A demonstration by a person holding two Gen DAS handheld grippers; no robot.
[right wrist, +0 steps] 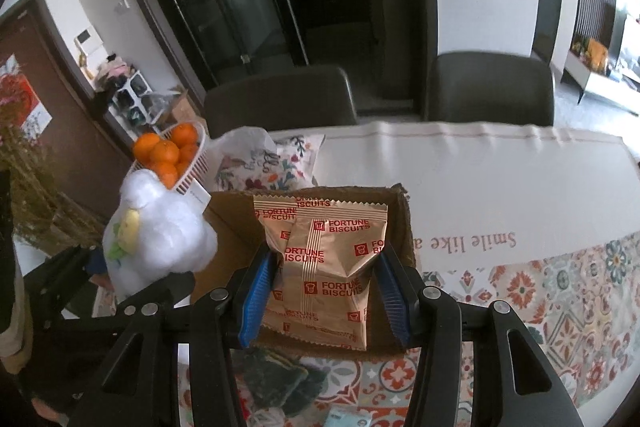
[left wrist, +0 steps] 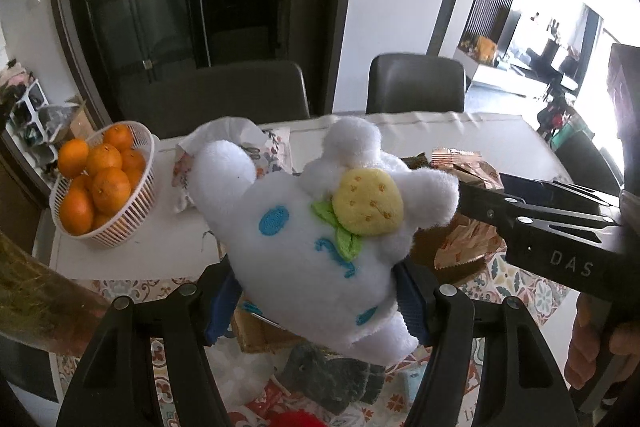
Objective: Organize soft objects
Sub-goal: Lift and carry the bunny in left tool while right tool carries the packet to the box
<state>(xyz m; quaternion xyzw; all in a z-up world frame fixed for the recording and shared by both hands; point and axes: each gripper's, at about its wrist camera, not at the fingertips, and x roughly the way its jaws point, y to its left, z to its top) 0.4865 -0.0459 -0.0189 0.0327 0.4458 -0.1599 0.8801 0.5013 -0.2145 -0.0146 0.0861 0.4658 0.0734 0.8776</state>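
Observation:
My left gripper [left wrist: 316,295] is shut on a white plush toy [left wrist: 320,227] with blue stitching and a yellow strawberry patch, held above the table. The toy also shows in the right wrist view [right wrist: 160,235] at the left. My right gripper [right wrist: 324,291] is shut on a gold Fortune Biscuits packet [right wrist: 324,267], held over an open cardboard box [right wrist: 232,223]. In the left wrist view the right gripper's body [left wrist: 560,227] reaches in from the right beside the toy, with the packet [left wrist: 468,243] partly hidden behind the plush.
A white basket of oranges [left wrist: 100,187] stands at the table's left. A floral cushion [right wrist: 272,163] lies behind the box. A dark grey soft item [left wrist: 332,379] and something red [left wrist: 292,419] lie below on the patterned tablecloth [right wrist: 560,299]. Two dark chairs [left wrist: 416,83] stand behind the table.

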